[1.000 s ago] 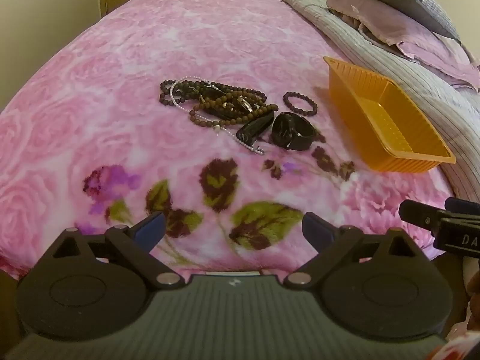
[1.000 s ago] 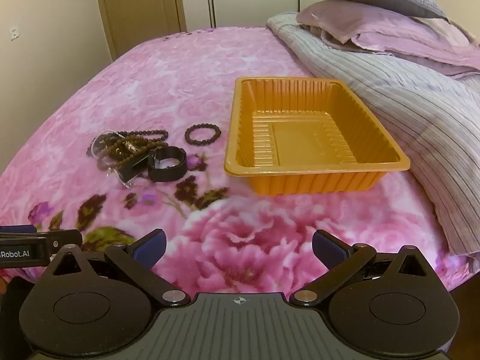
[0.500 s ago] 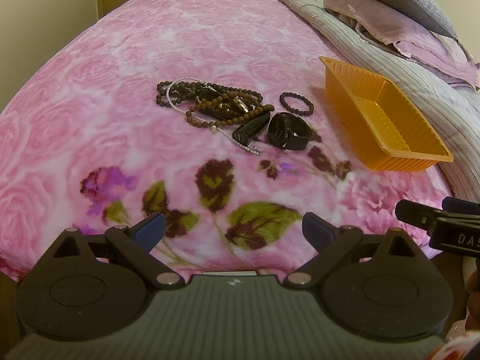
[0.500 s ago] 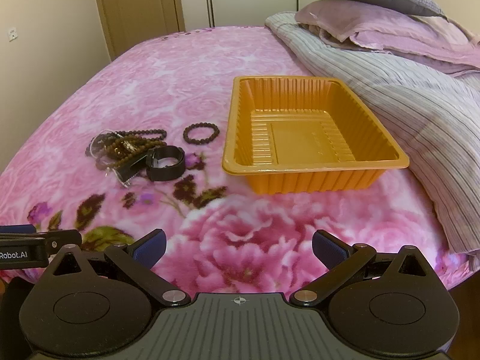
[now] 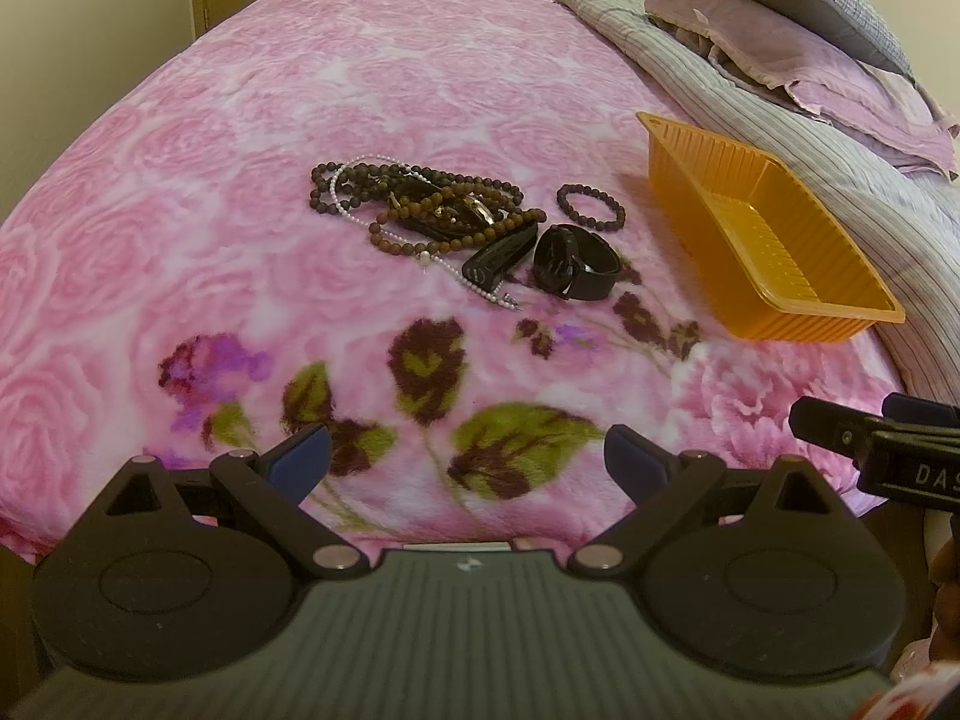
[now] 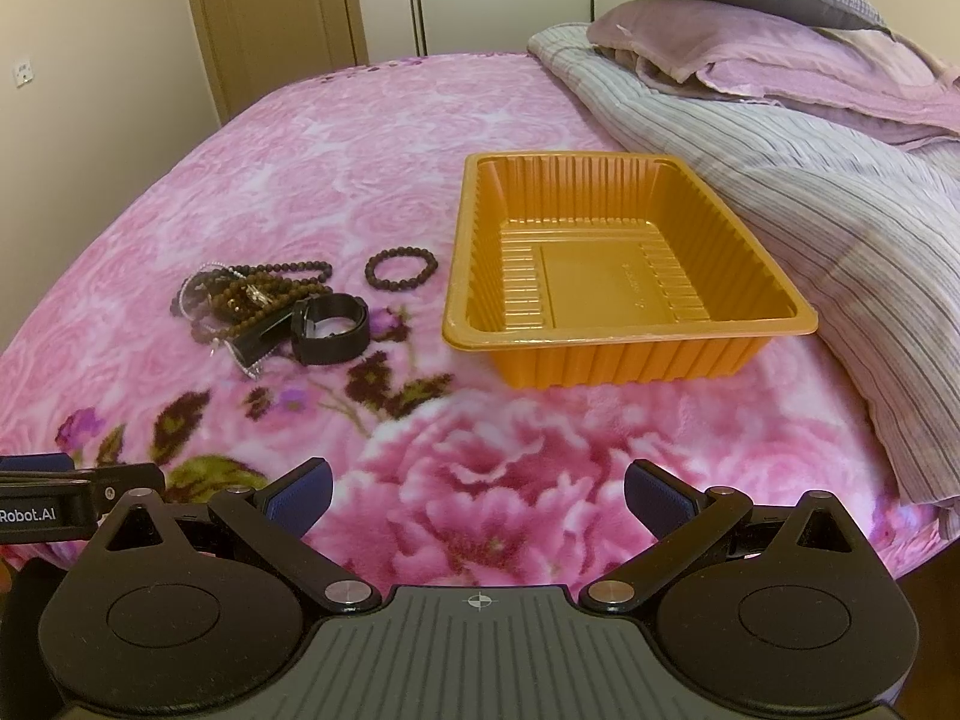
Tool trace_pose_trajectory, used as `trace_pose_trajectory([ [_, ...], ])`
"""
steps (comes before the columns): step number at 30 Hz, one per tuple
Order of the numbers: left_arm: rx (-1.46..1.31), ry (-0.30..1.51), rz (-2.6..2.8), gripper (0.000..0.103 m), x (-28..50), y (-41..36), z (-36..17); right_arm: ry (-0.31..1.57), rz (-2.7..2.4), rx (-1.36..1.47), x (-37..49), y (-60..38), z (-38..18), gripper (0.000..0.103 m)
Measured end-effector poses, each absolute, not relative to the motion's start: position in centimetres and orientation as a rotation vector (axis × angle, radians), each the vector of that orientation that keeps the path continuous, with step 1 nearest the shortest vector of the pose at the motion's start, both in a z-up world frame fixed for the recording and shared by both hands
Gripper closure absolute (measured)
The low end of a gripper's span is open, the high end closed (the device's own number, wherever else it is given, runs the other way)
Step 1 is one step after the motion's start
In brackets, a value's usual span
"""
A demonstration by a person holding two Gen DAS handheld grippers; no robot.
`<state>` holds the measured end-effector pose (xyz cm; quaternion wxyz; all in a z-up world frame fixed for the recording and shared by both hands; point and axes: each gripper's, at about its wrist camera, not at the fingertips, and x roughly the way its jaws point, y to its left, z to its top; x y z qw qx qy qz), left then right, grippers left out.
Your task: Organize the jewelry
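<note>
On the pink floral bedspread lies a tangle of brown bead necklaces (image 5: 420, 204) (image 6: 252, 294) with a thin pearl strand running through it. Beside the tangle sit a black band (image 5: 499, 258), a black watch (image 5: 573, 261) (image 6: 330, 327) and a small dark bead bracelet (image 5: 591, 207) (image 6: 401, 269). An empty orange plastic tray (image 5: 774, 240) (image 6: 618, 264) stands to their right. My left gripper (image 5: 468, 459) hovers open at the bed's near edge, well short of the jewelry. My right gripper (image 6: 477, 495) is open too, in front of the tray, holding nothing.
A striped grey quilt (image 6: 780, 180) and stacked pillows (image 6: 750, 42) lie right of the tray. A brown door (image 6: 276, 18) and wall are at the far left. The right gripper's body (image 5: 882, 450) shows at the left wrist view's right edge.
Both grippers have crept slightly forward and lower toward the bed; the jewelry and tray sit a little closer in view. Nothing on the bed has moved.
</note>
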<state>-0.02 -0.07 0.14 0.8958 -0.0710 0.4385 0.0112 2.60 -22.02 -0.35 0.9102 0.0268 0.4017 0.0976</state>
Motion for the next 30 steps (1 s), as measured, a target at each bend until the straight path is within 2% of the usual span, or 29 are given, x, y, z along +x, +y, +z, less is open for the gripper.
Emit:
trace_pose_trajectory([
  [30, -0.147, 0.908, 0.017, 0.006, 0.19, -0.31, 0.37, 0.828, 0.201, 0.059, 2.60, -21.92, -0.34, 0.000],
])
